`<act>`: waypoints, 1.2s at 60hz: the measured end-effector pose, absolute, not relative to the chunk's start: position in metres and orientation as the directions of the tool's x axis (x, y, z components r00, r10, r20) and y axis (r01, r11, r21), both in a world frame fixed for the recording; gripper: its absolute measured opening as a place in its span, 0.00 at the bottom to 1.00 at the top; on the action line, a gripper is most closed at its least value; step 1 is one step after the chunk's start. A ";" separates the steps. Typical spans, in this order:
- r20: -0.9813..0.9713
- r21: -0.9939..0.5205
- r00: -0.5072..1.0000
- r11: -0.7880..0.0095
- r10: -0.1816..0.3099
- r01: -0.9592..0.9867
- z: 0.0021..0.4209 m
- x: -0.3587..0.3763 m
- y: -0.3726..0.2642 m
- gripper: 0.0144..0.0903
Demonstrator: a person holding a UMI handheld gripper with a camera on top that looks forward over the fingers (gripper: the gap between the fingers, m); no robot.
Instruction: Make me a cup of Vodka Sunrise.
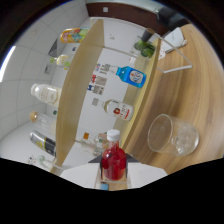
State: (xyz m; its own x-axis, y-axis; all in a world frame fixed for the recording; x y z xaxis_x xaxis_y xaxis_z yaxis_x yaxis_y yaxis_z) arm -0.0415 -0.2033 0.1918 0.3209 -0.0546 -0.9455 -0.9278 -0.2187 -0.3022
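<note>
Gripping a red bottle (pixel 113 162), the claw (pixel 113 175) tilts sideways.

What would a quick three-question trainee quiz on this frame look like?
1. True or false: the glass on the wooden counter is full of red liquid.
2. Which thing is nearest the gripper? A) the red bottle B) the blue-labelled bottle on the shelf C) the glass
3. Fill in: the red bottle's cap is ____.

Key: 1 false, it looks clear; 2 A, it stands right at the fingers; 3 white.
</note>
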 end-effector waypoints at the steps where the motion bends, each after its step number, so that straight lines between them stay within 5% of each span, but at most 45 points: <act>1: -0.960 -0.259 0.276 -0.214 -0.051 -0.942 0.193 -0.041 -0.202 0.26; 14: -0.967 0.255 -0.253 -0.173 -0.035 -0.951 0.205 -0.023 -0.200 0.26; 25: -0.837 0.539 -0.547 -0.163 0.001 -0.826 0.214 -0.013 -0.203 0.26; 44: -0.803 0.584 -0.596 -0.188 0.011 -0.790 0.223 -0.016 -0.205 0.26; 51: -0.929 0.362 -0.370 -0.168 0.016 -0.917 0.233 -0.018 -0.207 0.26; 58: -0.994 -0.109 0.104 -0.145 0.040 -0.983 0.255 -0.028 -0.211 0.26; 64: -0.851 -0.525 0.523 -0.110 0.055 -0.844 0.275 -0.045 -0.214 0.26; 72: -0.573 -0.819 0.817 -0.093 0.065 -0.566 0.271 -0.078 -0.215 0.26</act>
